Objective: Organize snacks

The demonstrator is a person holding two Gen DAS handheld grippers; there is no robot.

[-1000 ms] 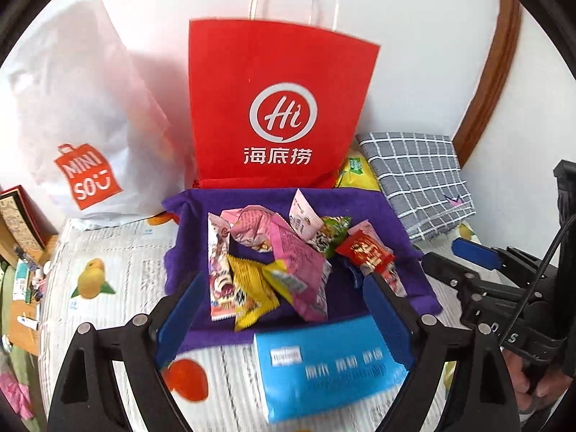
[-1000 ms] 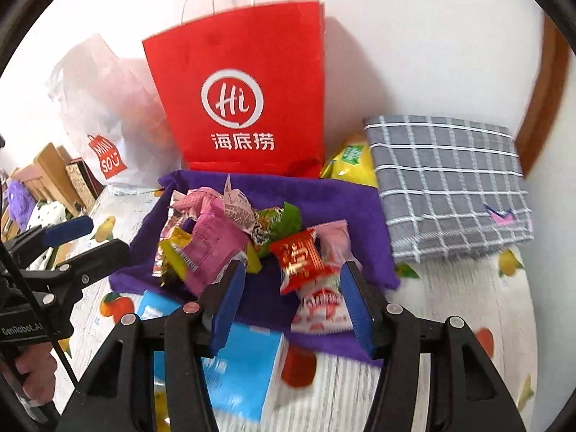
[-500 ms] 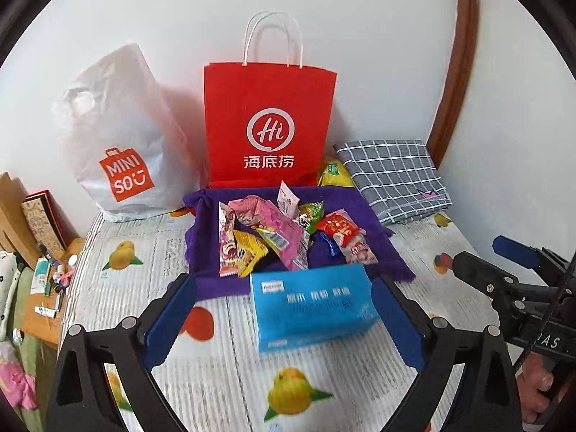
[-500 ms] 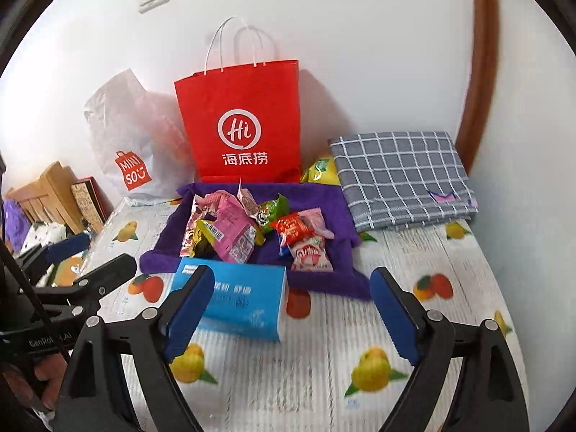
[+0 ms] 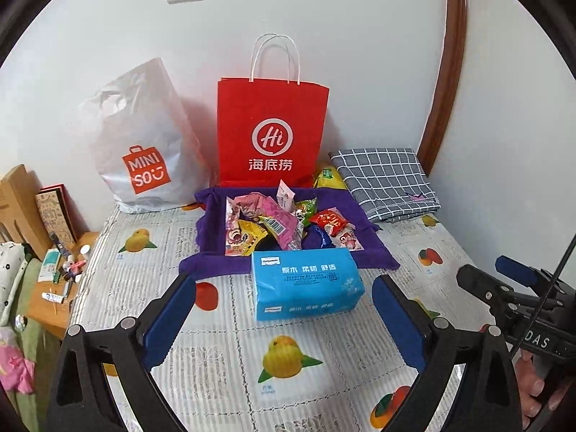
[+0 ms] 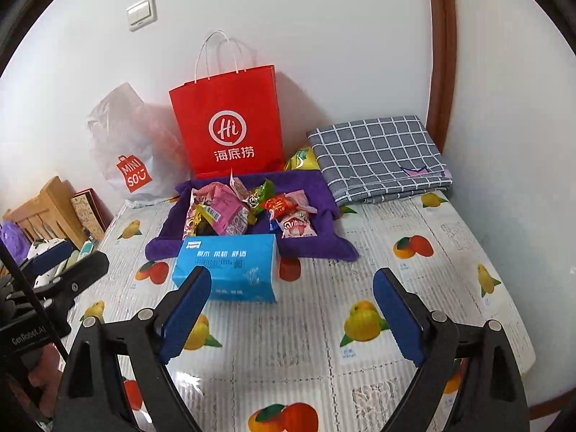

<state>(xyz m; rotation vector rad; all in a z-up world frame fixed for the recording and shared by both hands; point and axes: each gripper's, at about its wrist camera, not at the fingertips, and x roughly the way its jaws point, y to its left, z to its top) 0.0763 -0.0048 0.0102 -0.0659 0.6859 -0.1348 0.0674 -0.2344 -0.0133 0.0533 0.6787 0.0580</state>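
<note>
Left black two-finger gripper with blue pads [image 5: 284, 309]: jaws spread wide, nothing between them, held level and pointing forward. Right black two-finger gripper with blue pads [image 6: 291, 309]: same, wide apart, empty. Bare hand [image 5: 532, 385] wraps the right one's handle.

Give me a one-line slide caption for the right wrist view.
Open right gripper above the fruit-print tablecloth, facing a blue tissue pack, snack packets on a purple cloth.

Bright, even daylight; tall red paper bag [image 6: 226, 122] casts soft shadow rightward on white wall [image 6: 324, 36] (fisheye edges bowed, corners black); focus sharp.
</note>
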